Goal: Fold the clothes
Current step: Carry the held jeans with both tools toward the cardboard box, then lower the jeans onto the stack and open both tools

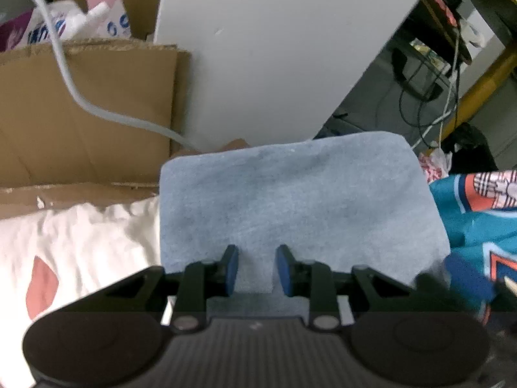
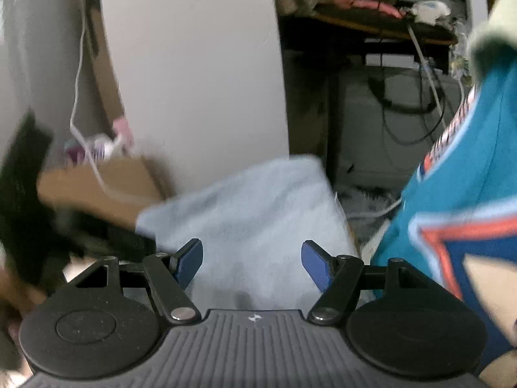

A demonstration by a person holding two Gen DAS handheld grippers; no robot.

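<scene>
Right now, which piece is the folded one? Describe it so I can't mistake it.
Start at the tall white panel at the back. Just below it lies the light blue towel, between a white garment and a teal jersey. It alone is plain, fuzzy and squared off.

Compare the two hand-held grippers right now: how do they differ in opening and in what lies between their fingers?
The left hand-held gripper has its fingers close together, with a fold of the light blue cloth between the pads. The right hand-held gripper stands wide open, holding nothing, the cloth only lying beyond it. The left view is sharp; the right is blurred. Both have blue pads and point at the same cloth.
</scene>
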